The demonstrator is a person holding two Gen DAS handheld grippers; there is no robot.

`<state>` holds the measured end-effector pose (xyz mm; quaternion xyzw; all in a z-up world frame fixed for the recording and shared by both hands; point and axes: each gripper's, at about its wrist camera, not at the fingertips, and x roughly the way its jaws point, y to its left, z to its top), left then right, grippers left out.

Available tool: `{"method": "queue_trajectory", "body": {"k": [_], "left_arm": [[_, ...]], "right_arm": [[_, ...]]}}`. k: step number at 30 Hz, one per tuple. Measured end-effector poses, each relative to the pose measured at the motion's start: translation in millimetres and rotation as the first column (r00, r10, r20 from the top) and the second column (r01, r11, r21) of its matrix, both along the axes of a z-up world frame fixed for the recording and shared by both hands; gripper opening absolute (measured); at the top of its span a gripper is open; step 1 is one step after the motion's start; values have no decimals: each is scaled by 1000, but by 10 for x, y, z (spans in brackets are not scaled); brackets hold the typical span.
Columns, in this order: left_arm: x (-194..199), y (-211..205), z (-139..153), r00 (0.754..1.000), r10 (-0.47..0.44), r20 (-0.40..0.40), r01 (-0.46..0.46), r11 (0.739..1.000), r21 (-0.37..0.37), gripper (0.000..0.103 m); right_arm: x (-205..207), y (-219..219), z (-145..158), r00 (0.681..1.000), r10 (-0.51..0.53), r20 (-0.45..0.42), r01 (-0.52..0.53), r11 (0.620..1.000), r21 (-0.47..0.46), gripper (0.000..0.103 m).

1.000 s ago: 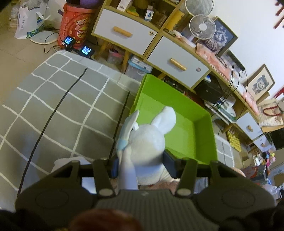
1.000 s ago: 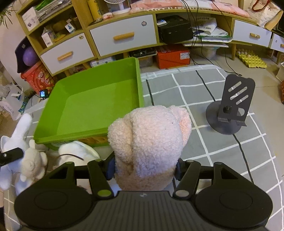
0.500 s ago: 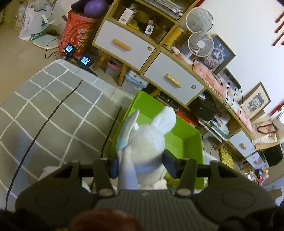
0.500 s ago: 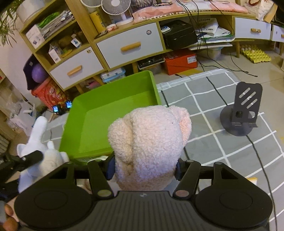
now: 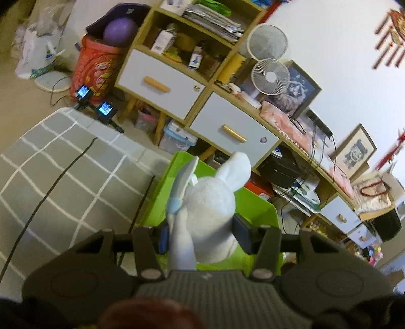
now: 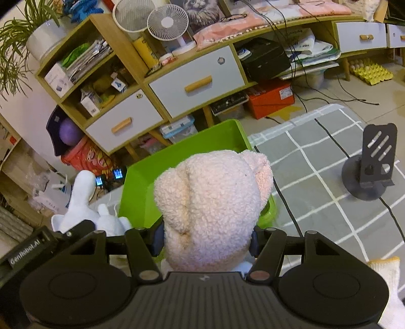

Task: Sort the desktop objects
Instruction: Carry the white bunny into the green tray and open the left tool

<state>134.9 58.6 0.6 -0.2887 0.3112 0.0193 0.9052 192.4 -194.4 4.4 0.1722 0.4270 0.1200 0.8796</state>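
a white plush rabbit [image 5: 207, 202] with long ears stands upright, clamped in the left hand-held gripper [image 5: 201, 238], and a pink fluffy plush toy [image 6: 212, 202] is clamped in the right hand-held gripper [image 6: 203, 239], both before the green bin [image 6: 141, 182].

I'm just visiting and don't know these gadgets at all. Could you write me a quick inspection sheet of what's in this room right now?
Surface: grey rug with white grid lines on a tiled floor.
Job's things: white bunny plush, pink fleecy plush, green bin with nothing seen on the part of its floor that shows.
Clutter: dark phone stand standing on the rug.
Grippers: left gripper shut on the bunny; right gripper shut on the pink plush; both held up near the bin.
Cables: black cable lying across the rug.
Surroundings: wooden cabinet with grey drawers, two small fans, potted plant.
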Motion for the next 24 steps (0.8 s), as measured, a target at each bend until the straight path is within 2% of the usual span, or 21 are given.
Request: {"method": "queue_trajectory", "body": {"k": [5, 10, 17, 24], "left_arm": [[69, -122, -94, 999, -27, 29, 26, 999, 48, 48], [120, -98, -223, 999, -14, 34, 13, 999, 29, 49], [163, -46, -371, 1000, 0, -9, 0, 1000, -9, 49], [165, -15, -414, 1000, 4, -13, -4, 1000, -26, 49]], "right_arm": [[105, -48, -118, 999, -35, 20, 34, 999, 22, 61], [157, -99, -172, 993, -61, 104, 62, 998, -8, 62], [234, -187, -293, 993, -94, 77, 94, 996, 5, 62], [247, -211, -374, 993, -102, 61, 101, 995, 14, 62]]}}
